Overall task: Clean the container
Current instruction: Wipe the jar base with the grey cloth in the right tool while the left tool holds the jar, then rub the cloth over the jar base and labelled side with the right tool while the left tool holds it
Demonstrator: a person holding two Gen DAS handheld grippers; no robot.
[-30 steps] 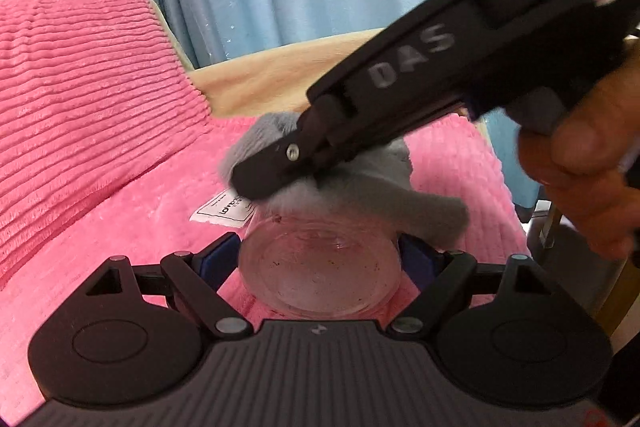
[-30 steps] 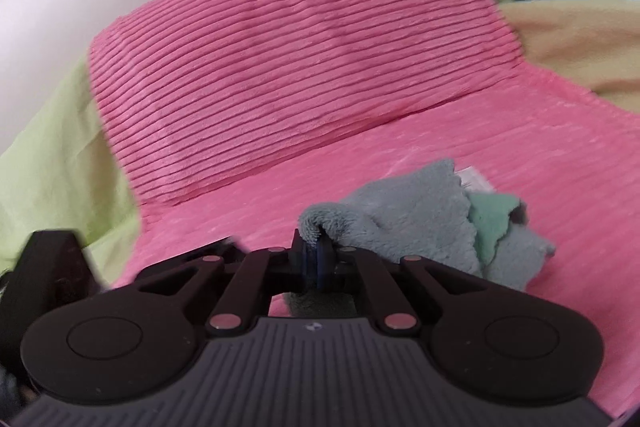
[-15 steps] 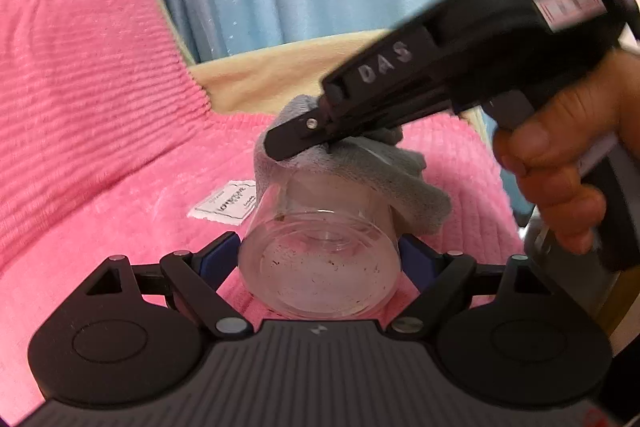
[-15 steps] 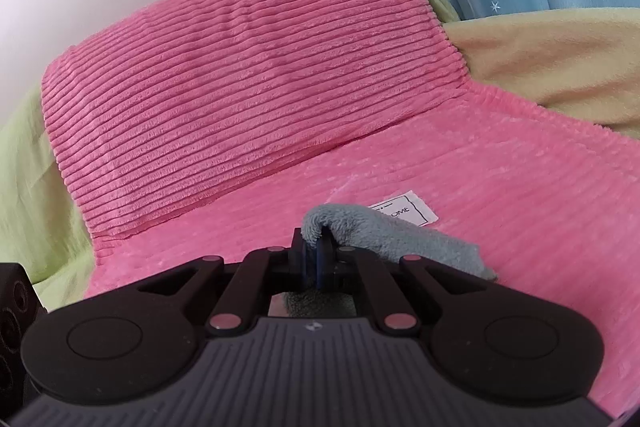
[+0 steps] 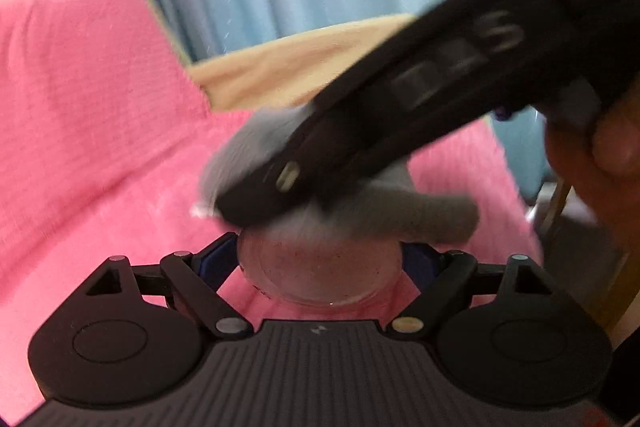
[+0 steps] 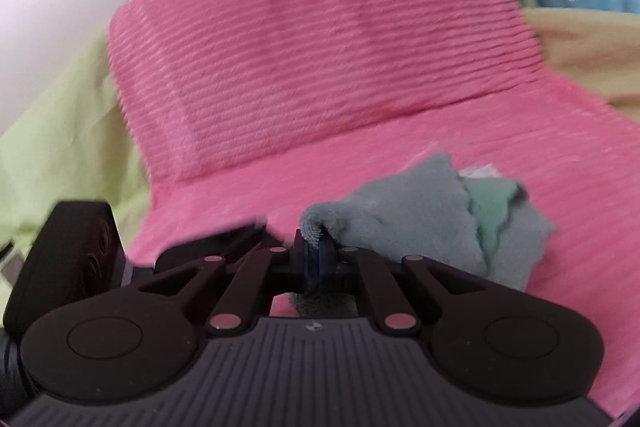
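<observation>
Grippers two: left gripper clamps one container; right gripper pinches one cloth.

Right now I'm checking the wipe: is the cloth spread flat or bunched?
Bunched. The grey cloth is pinched in the shut right tongs, folds crumpled, pressed onto the container.

Container betw. left gripper fingers, cloth on top, right gripper above, cushion behind-left.
</observation>
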